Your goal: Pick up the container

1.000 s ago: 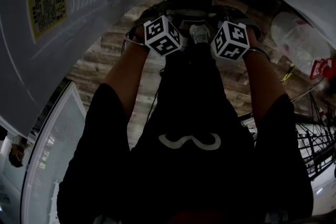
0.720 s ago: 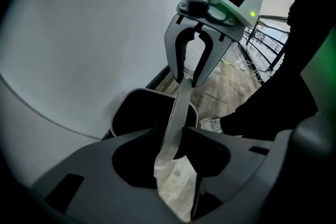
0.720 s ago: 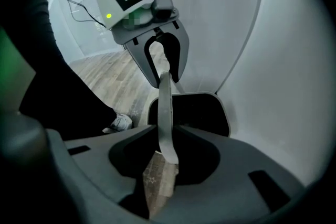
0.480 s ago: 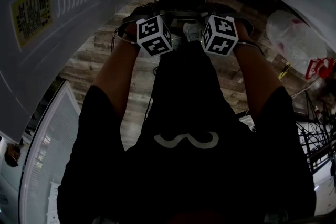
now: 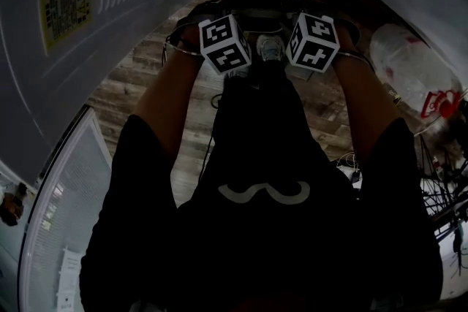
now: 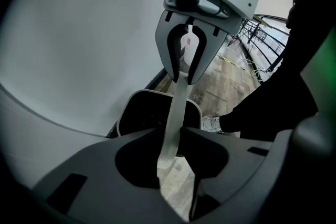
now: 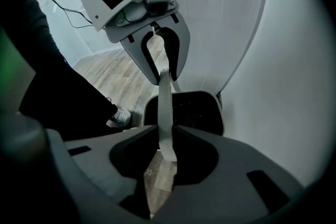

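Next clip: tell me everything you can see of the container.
The container is a dark bin, plastic by its look, with a rounded-rectangular mouth, a pale grey rim and a black inside. It sits upright beside a white panel, near a shoe, seemingly on the wood floor. A flat grey strip, perhaps its handle, runs above it; the join is hidden. The left gripper, whose jaws have just been closing, and the right gripper pinch that strip.
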